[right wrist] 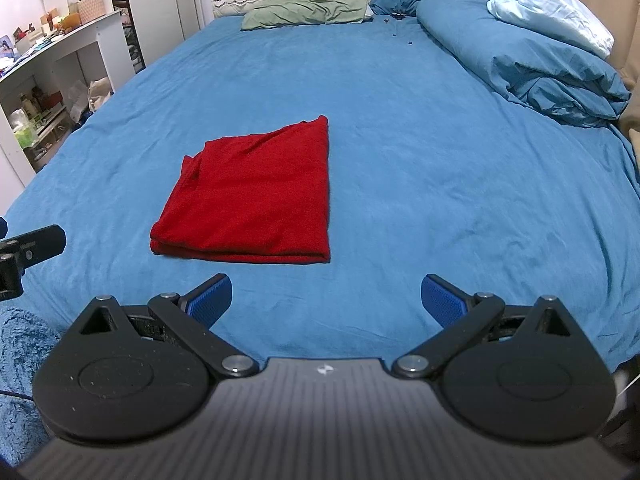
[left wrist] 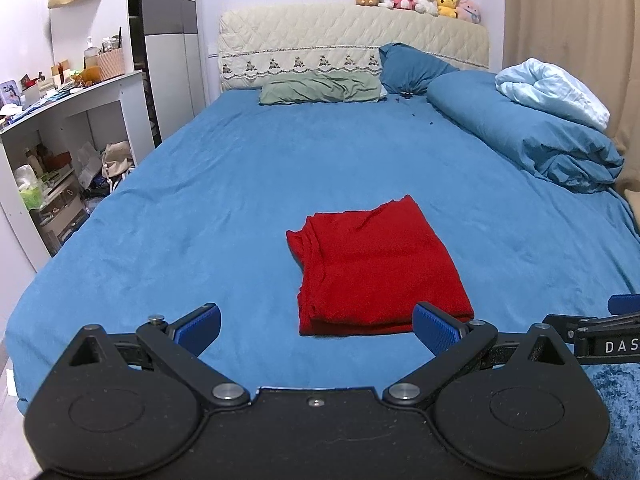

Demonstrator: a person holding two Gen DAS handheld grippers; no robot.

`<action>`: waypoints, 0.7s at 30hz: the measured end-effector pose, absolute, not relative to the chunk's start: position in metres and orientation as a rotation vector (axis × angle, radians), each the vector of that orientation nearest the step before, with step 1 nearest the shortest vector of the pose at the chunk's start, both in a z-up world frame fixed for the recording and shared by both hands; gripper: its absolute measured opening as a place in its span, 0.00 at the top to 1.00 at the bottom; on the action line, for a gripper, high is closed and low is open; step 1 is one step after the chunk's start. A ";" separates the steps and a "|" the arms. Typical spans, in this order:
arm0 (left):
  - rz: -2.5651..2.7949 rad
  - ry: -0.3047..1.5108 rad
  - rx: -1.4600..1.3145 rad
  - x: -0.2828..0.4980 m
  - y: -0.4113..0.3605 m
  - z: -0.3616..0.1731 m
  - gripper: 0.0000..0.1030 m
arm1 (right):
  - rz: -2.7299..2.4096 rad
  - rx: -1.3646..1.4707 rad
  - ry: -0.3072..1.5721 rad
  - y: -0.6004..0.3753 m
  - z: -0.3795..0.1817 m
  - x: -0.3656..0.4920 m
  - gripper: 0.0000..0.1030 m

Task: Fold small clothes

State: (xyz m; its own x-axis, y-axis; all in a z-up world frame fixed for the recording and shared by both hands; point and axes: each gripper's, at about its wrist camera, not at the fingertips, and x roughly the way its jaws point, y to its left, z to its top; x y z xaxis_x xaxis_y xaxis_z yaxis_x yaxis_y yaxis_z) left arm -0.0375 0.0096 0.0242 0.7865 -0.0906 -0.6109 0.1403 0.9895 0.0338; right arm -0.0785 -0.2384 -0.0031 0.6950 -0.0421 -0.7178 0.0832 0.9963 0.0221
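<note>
We see red garment point(left wrist: 372, 268) folded, long axis toward headboard; both tongs point(left wrist: 316, 330) point(right wrist: 326, 300) spread; plush toys point(left wrist: 416, 0) upper right, left view only.

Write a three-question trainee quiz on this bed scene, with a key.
1. True or false: the left tongs grip the red cloth.
2. The red cloth lies: A) spread out flat, B) folded in layers, C) bunched in a ball.
3. Fill in: on the bed, the green pillow lies by the ____.

Key: 1 false, both the left and right tongs are open and empty; 2 B; 3 headboard.
</note>
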 end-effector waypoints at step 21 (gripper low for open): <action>-0.123 0.658 0.076 -0.037 0.011 0.026 0.00 | -0.077 0.054 0.801 -0.232 -0.003 -0.080 0.00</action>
